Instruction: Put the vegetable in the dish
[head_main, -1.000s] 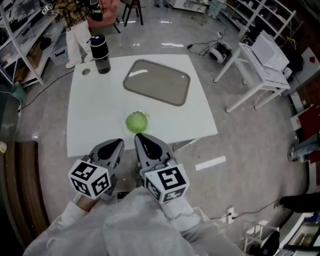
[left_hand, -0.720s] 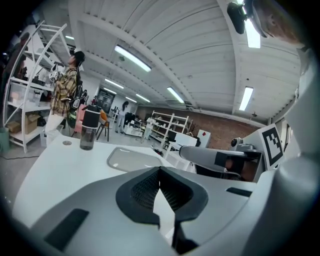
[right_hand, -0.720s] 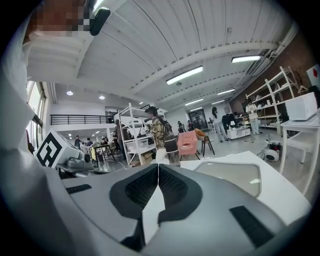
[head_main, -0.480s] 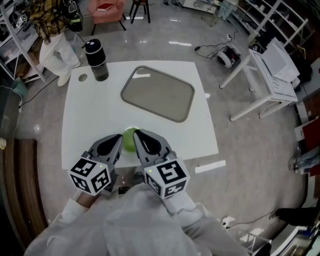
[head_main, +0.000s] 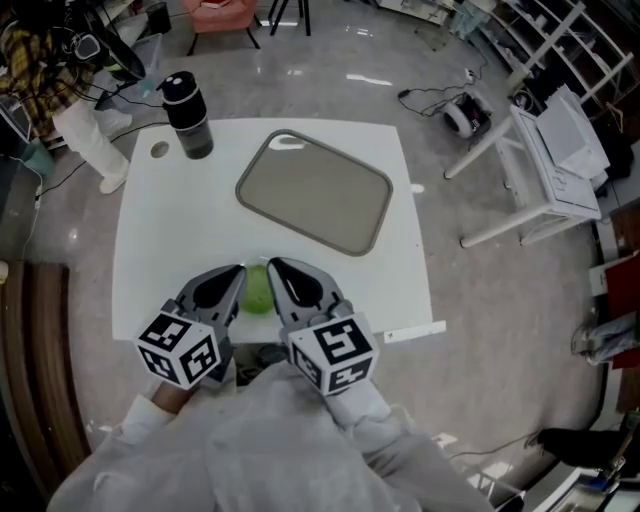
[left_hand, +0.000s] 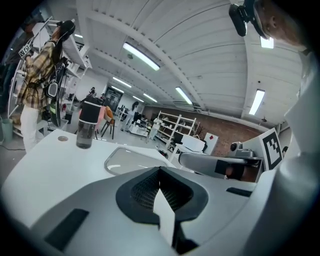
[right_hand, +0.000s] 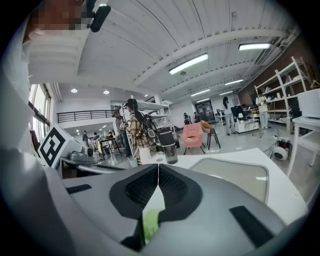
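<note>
**Round vegetable flanked by two closed tools: it could roll off the near edge**

Head view: the green vegetable (head_main: 257, 290) sits on the white counter (head_main: 170, 230) close to its near edge. It lies between the left tool (head_main: 238, 273) and the right tool (head_main: 276, 267), and well short of the empty grey dish (head_main: 312, 205). The tool bodies cover its sides, so I cannot tell whether either one touches it. Since neither tool grips it, any lift would likely depend on squeezing it between the two. Uneven pressure could pop the round thing out, toward the near edge and the floor. If it is pushed instead, it may stall against the dish's rim. A black bottle (head_main: 188, 115) stands at the far left corner, well apart. Around the counter are polished grey floor, loose cables and white racks.

Left gripper view: the jaws of the left tool (left_hand: 160, 170) meet at the tips with nothing between them. The counter ahead looks smooth and glossy, so it would probably do little to stop a roll.

Right gripper view: the right tool (right_hand: 158, 167) is closed too, tip to tip and empty. A patch of the vegetable (right_hand: 150, 225) shows low through the gap under the jaws. Beyond is an open hall with strip lights, shelving, a pink chair and people standing.
</note>
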